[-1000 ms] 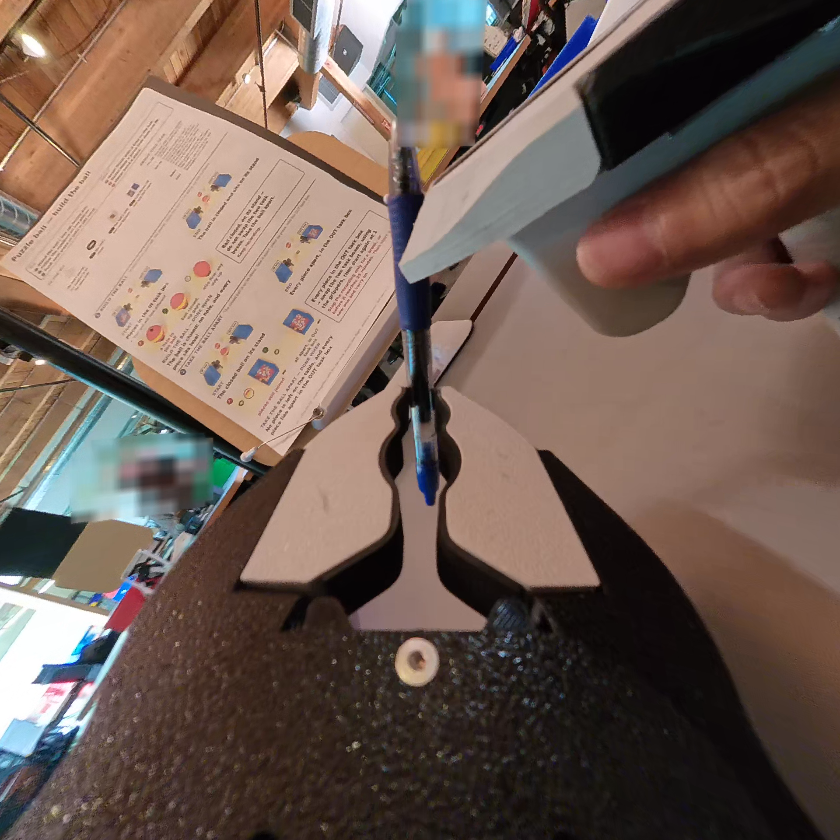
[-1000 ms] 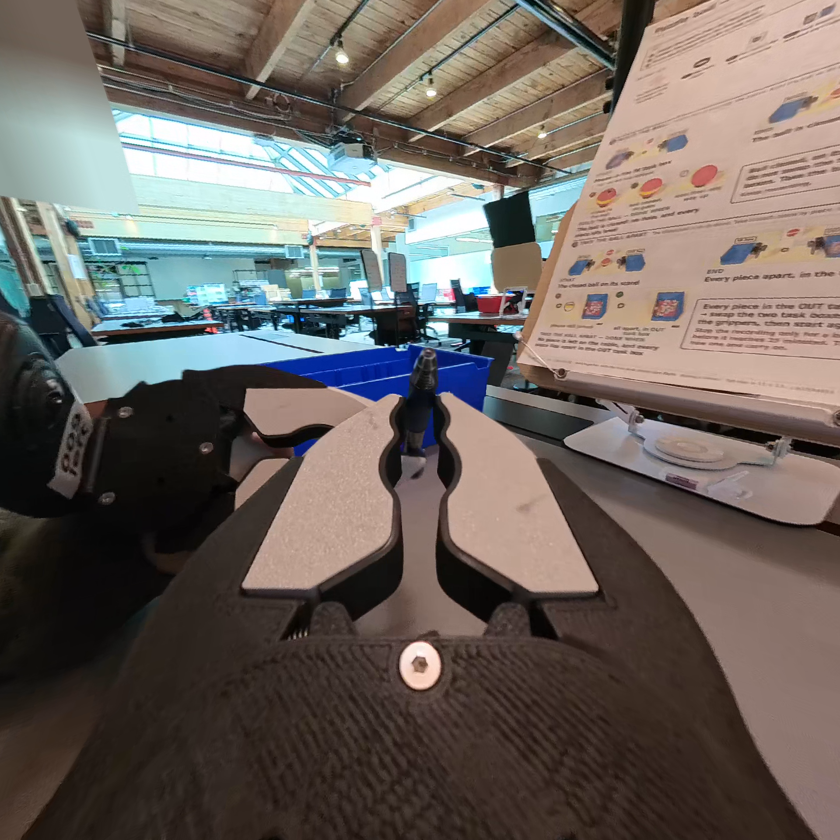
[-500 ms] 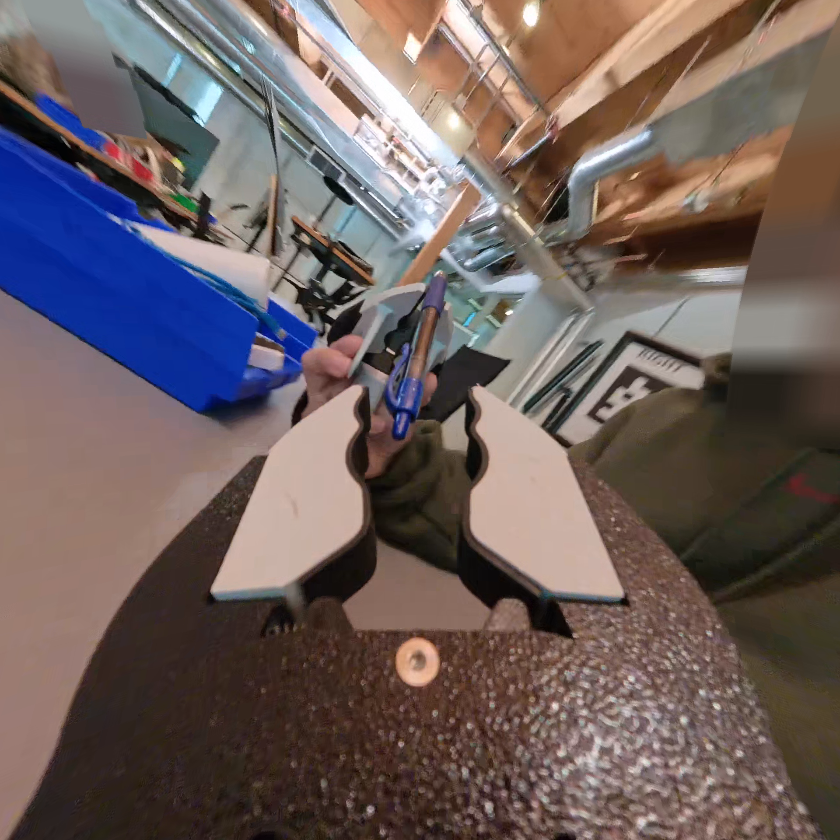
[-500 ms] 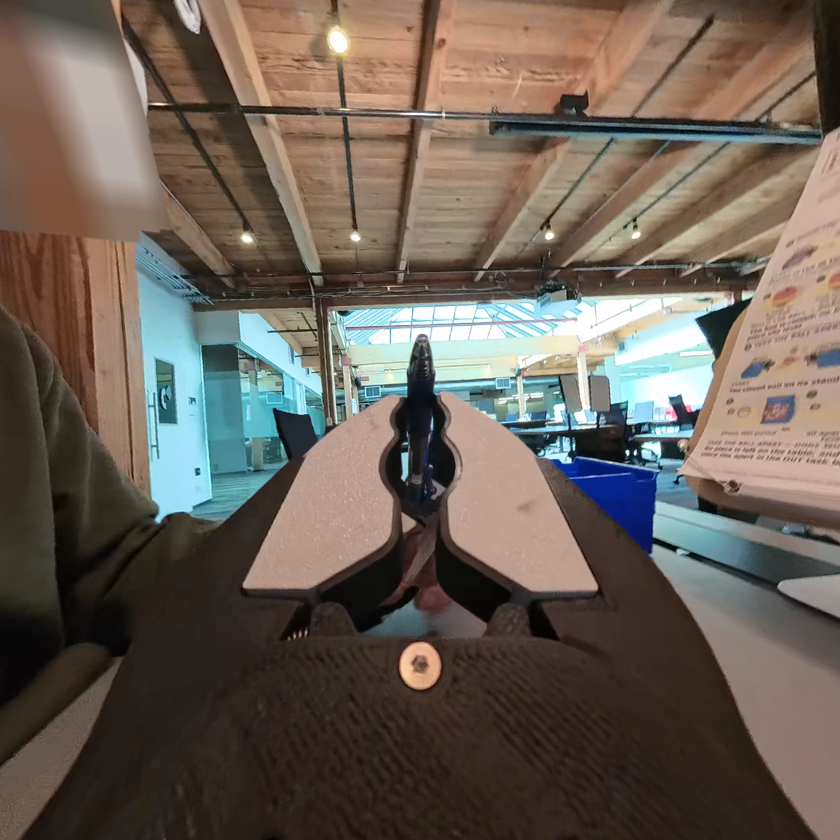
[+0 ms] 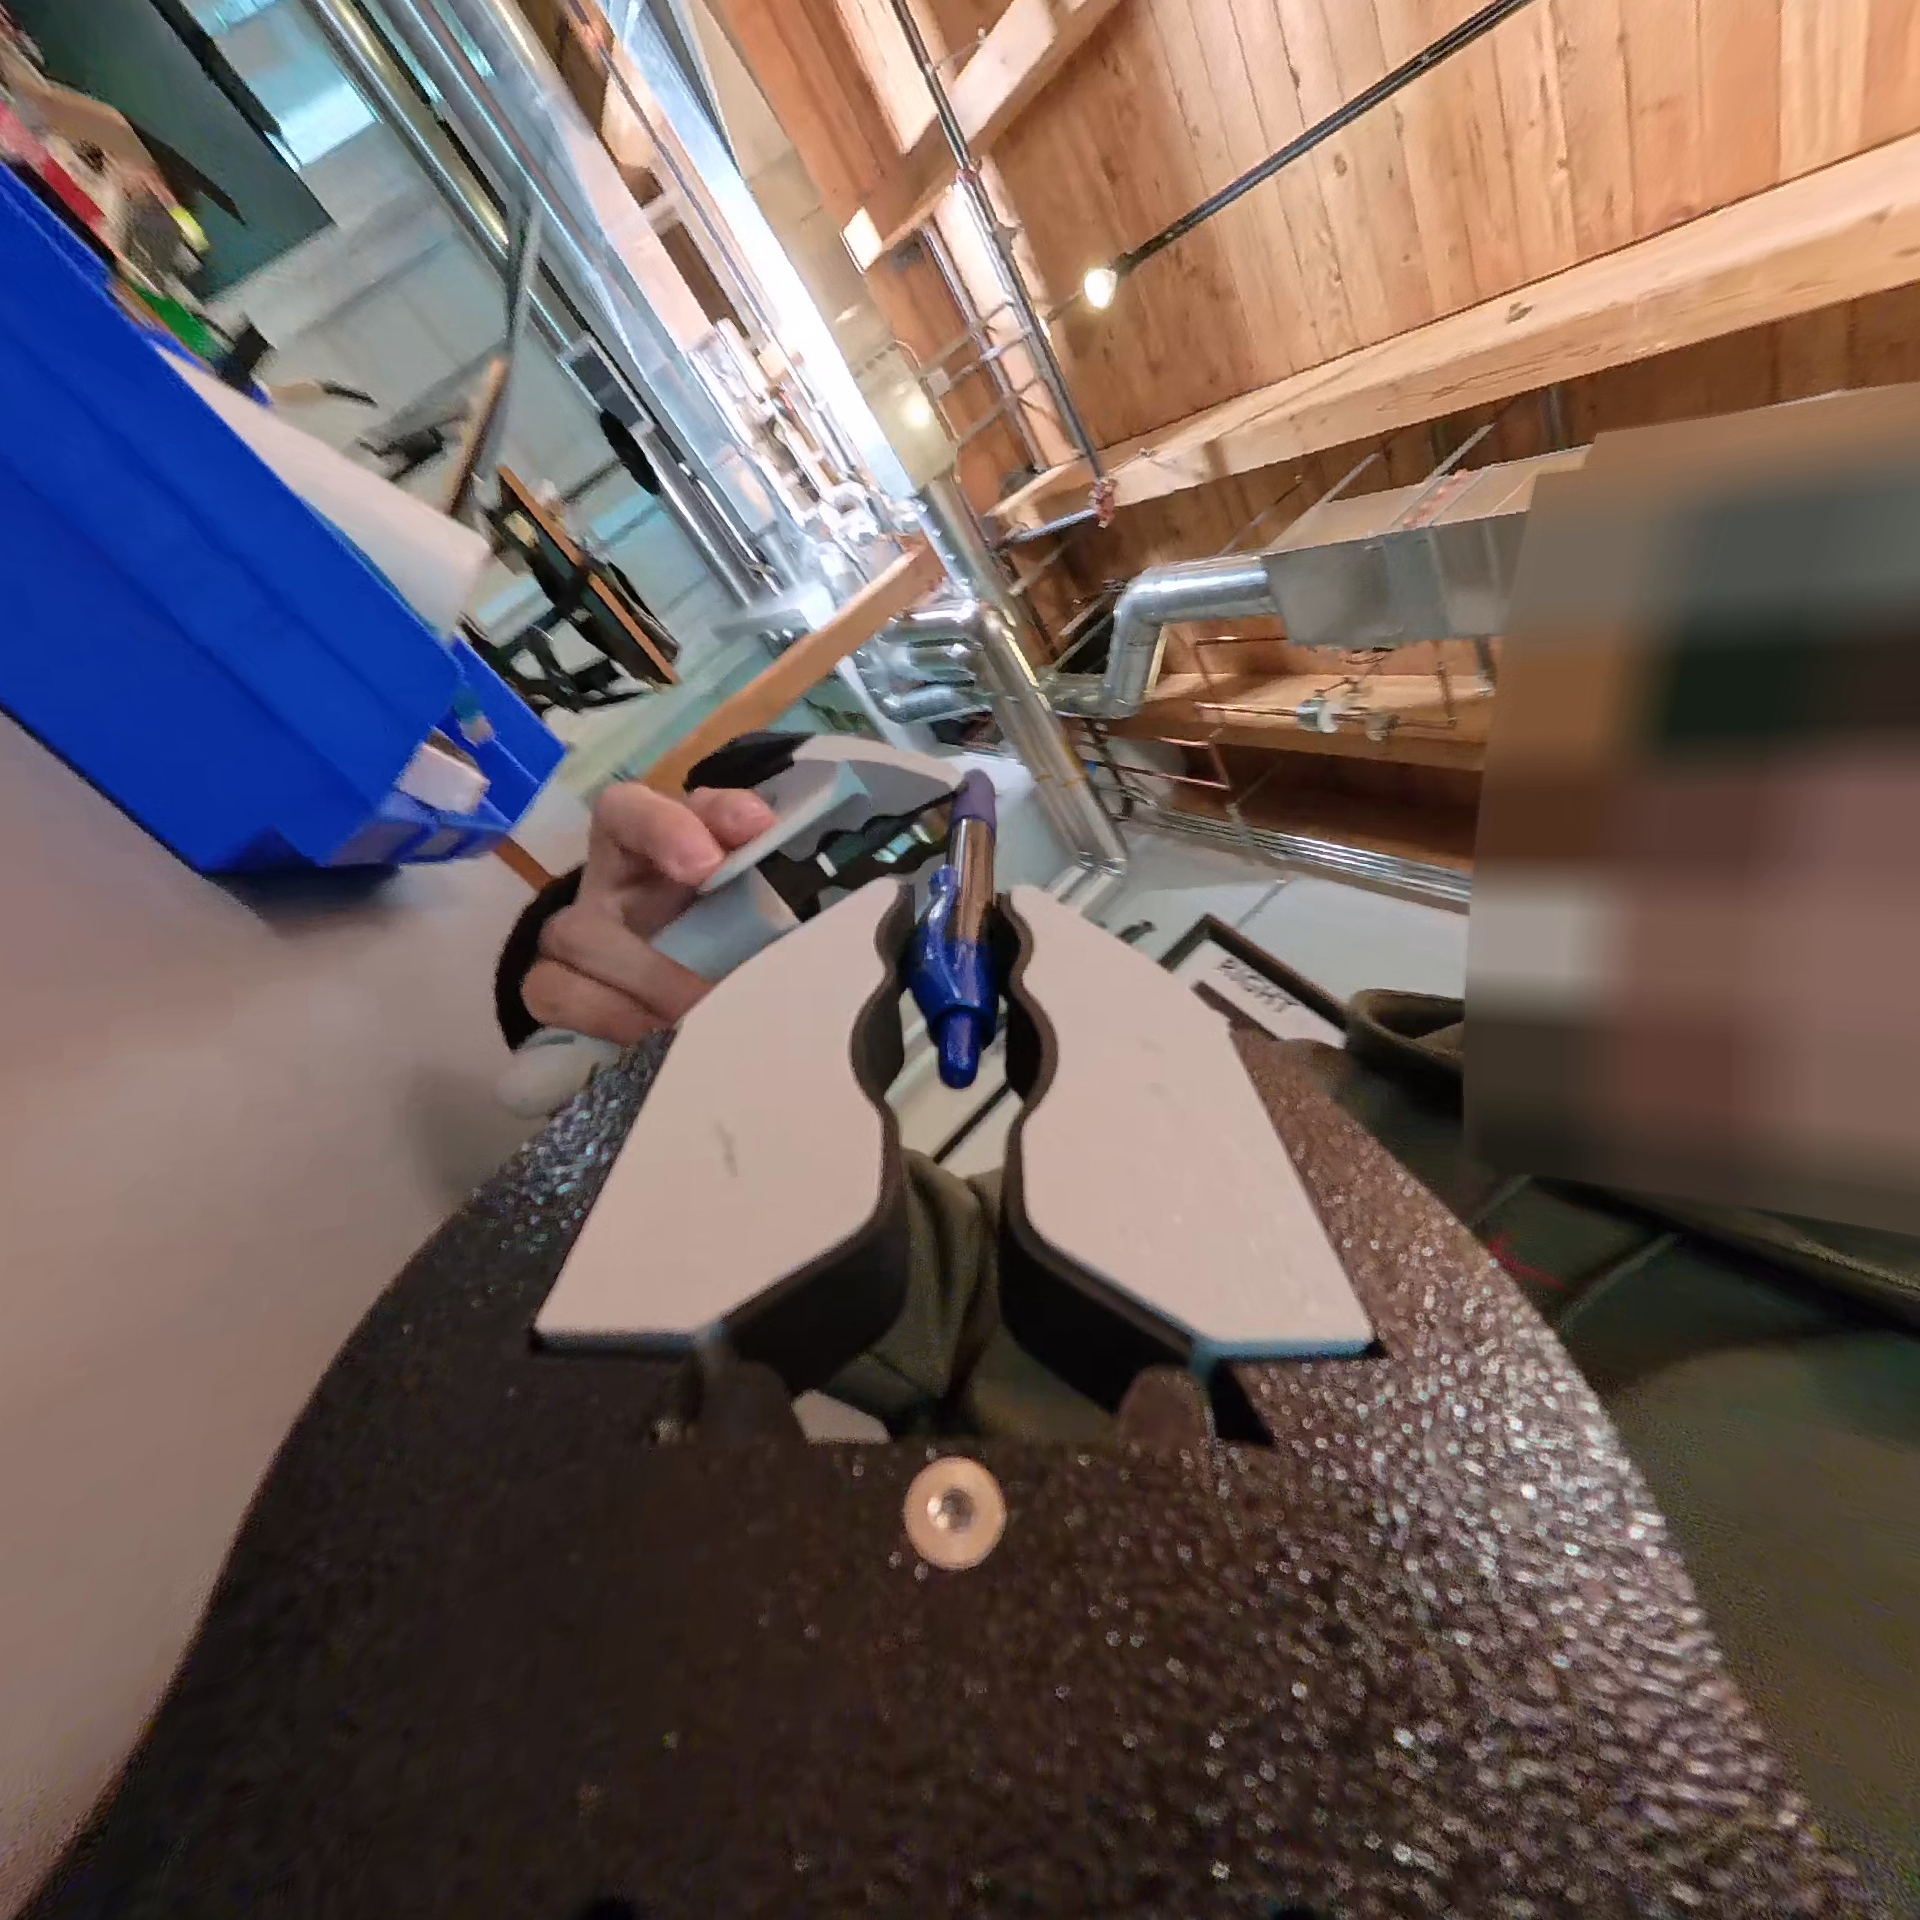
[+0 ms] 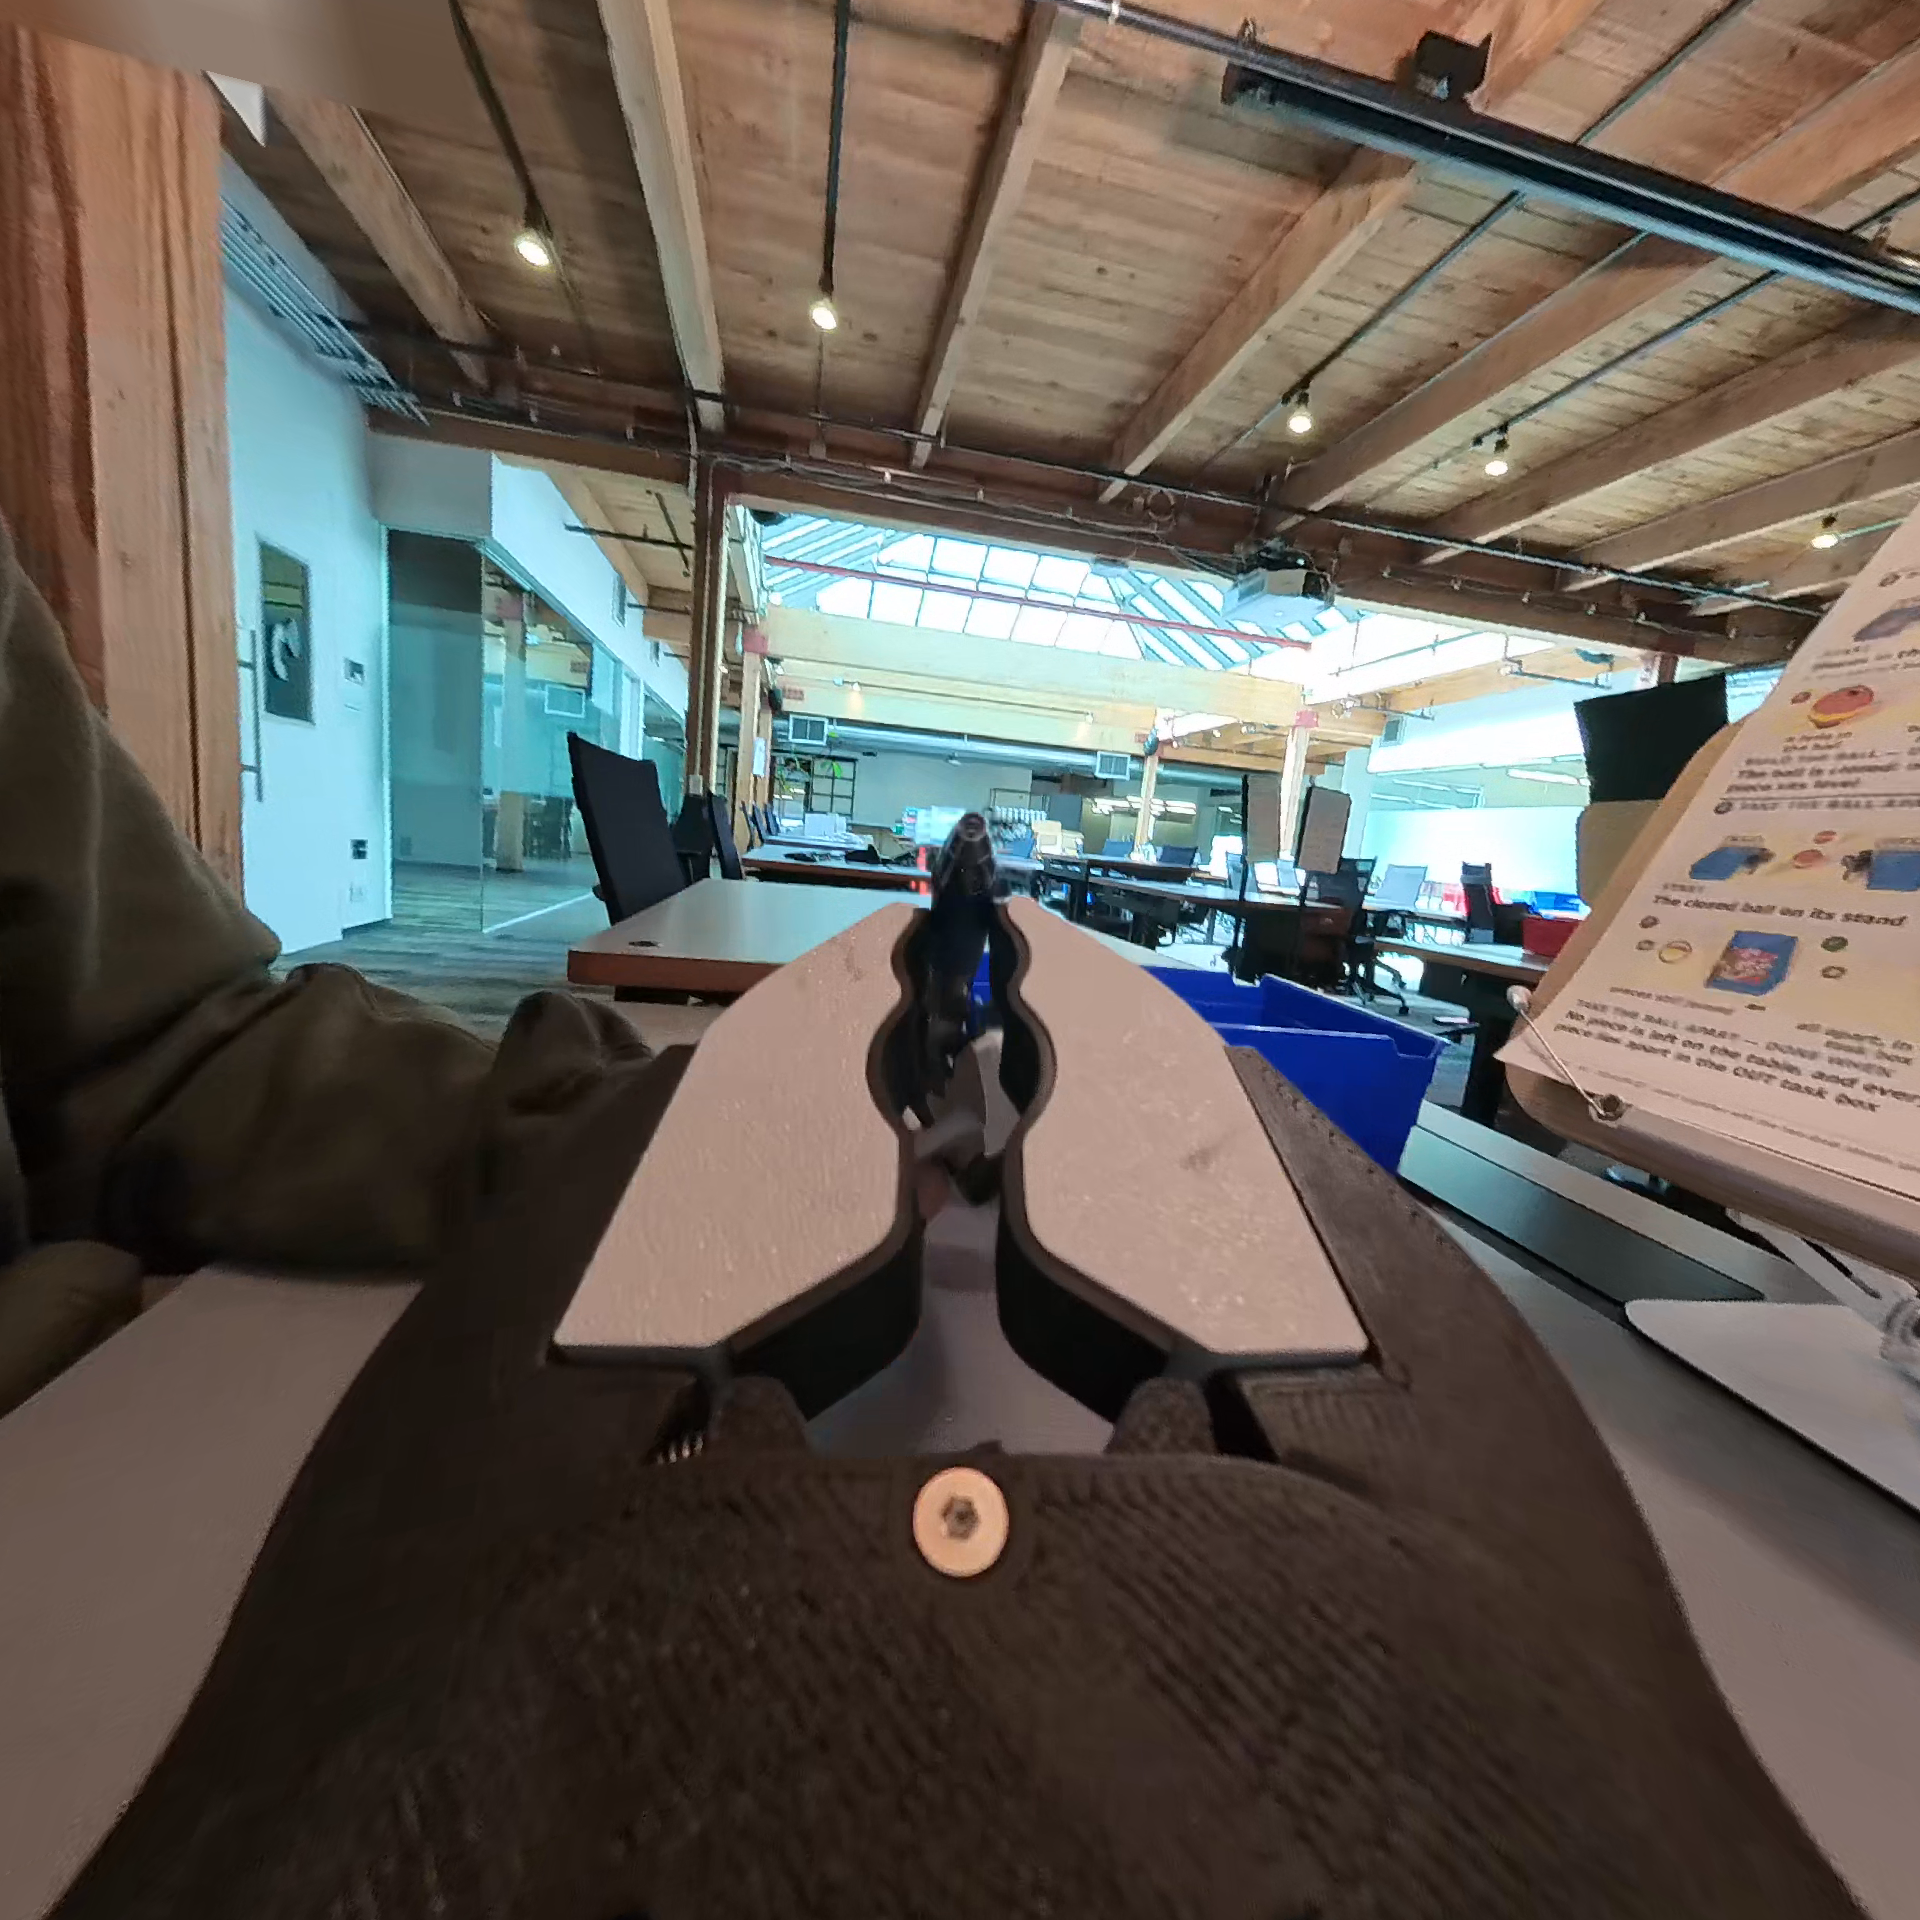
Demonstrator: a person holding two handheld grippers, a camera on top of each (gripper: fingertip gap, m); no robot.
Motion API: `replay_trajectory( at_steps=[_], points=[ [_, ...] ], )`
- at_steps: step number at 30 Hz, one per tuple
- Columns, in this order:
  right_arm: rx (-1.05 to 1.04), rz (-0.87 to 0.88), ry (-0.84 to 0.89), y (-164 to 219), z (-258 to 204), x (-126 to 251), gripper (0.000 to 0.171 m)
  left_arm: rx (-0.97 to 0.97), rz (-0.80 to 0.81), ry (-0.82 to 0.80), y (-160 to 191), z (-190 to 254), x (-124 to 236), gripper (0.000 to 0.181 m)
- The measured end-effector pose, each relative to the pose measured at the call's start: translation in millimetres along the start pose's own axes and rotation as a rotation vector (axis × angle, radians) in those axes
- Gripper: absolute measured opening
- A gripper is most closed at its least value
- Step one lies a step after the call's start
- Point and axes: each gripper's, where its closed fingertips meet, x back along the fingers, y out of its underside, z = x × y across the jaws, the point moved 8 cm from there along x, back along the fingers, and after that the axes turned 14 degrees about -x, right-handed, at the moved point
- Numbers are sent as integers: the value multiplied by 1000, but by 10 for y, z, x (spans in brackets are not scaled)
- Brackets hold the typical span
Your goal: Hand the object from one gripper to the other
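Blue pen (image 5: 958, 935) up in the air over the grey tabletop (image 5: 208, 1091), caught between both tools at once. Left hand-held gripper (image 5: 951, 914): pads drawn in on the clip end, the pen lying in the wavy notch near the tips, click end poking back toward the camera. Right hand-held gripper (image 6: 961, 925): pads nearly together, the dark barrel of the pen (image 6: 961, 883) standing between them, its tip jutting out past the tips. In the left wrist view that other tool shows behind, a hand (image 5: 623, 914) wrapped round its handle. Whether each pinch is firm cannot be told for certain; both look closed on the pen. My read: handover at the shared-grip moment. To do it well, confirm the receiving side squeezes squarely on the barrel before the giver lets go, ease open slowly, then draw apart along the pen's length, not sideways. Slim, smooth barrel; likely to pivot or slip in the notch. Blue bin (image 5: 187, 623) well off to the side.
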Motion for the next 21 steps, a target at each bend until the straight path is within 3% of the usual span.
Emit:
replay_trajectory(
  at_steps=[3,4,5,6,9,12,14,19,21],
  points=[
    [-1,-39,80,40,56,24,12,-127,3,-84,-61,19,37,13],
    [14,-45,147,51,92,34,16,-185,1,-132,-83,19,56,13],
    [46,-46,233,49,132,47,32,-260,-11,-200,-108,16,81,13],
    [92,-56,327,42,173,62,46,-350,-35,-281,-136,14,109,13],
    [374,-219,541,48,222,95,53,-659,-103,-524,-233,73,167,13],
    [830,-498,616,214,184,36,47,-894,-209,-721,-276,151,146,13],
    [997,-639,638,376,191,-42,48,-1018,-271,-788,-252,197,72,13],
    [1162,-645,714,471,213,-236,43,-1189,-421,-821,-73,228,-184,13],
    [1185,-667,719,482,224,-251,11,-1213,-442,-803,-2,226,-259,13]
  ],
)
